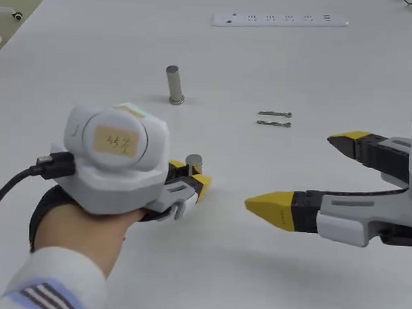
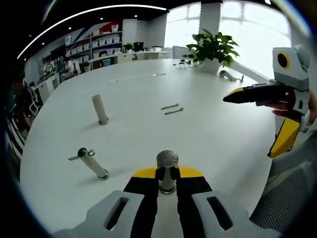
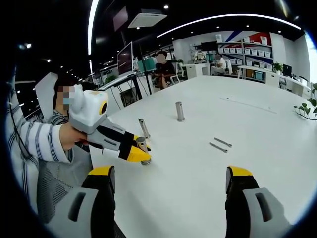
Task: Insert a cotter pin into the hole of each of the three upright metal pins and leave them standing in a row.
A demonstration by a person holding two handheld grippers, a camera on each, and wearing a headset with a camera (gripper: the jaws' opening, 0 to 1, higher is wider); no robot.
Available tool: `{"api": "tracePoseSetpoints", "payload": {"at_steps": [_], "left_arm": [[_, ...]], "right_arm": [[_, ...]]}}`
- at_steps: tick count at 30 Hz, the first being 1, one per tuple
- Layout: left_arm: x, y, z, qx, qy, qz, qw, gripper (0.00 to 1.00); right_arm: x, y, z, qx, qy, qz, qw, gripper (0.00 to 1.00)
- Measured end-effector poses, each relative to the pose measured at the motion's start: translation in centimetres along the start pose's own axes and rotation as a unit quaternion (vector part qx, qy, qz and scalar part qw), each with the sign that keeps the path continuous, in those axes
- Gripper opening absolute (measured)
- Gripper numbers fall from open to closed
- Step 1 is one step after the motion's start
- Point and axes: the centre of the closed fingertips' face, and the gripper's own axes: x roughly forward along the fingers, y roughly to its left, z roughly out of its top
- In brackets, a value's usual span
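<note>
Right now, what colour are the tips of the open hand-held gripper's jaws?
Yellow, on the right hand-held gripper; clearest in the head view.

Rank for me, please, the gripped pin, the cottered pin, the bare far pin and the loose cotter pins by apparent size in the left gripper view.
1. gripped pin, though nearest the camera.
2. cottered pin and bare far pin: too alike to rank.
3. loose cotter pins.

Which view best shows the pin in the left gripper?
Left gripper view: the held pin stands upright and whole between the jaws of the left gripper. Head view shows its top behind the gripper body; right gripper view shows it small, partly behind yellow tips.
</note>
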Motion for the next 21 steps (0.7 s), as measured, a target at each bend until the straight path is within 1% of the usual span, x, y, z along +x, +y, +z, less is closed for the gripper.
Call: {"api": "tracePoseSetpoints", "payload": {"at_steps": [3,8,12,16,19,21], "left_arm": [[-0.05,-0.01,-0.02,0.001,-0.001,0.001,1.0,0.09],[-0.1,0.01,-0.14,-0.013,0.005,-0.001,0.9999,0.1],[-0.18,-0.06,-0.31,-0.01,0.006,0.001,0.9999,0.1],[-0.26,-0.19,-0.39,-0.023,0.005,0.003,0.9997,0.1],[-0.27,-0.43,-0.42,-0.024,0.002,0.003,0.9997,0.11],[-0.24,-0.48,-0.44,-0.036,-0.001,0.001,0.9994,0.11]], "right_arm": [[0.03,0.01,-0.05,-0.001,0.001,0.0,1.0,0.91],[0.11,0.04,-0.09,-0.001,0.002,0.001,1.0,0.91],[0.15,0.14,-0.1,-0.003,0.004,0.003,1.0,0.91],[0.18,0.2,0.01,-0.002,0.0,0.004,1.0,0.91],[0.19,0.19,0.04,-0.002,0.0,0.004,1.0,0.91],[0.22,0.16,-0.04,-0.001,0.001,0.003,1.0,0.91]]}}
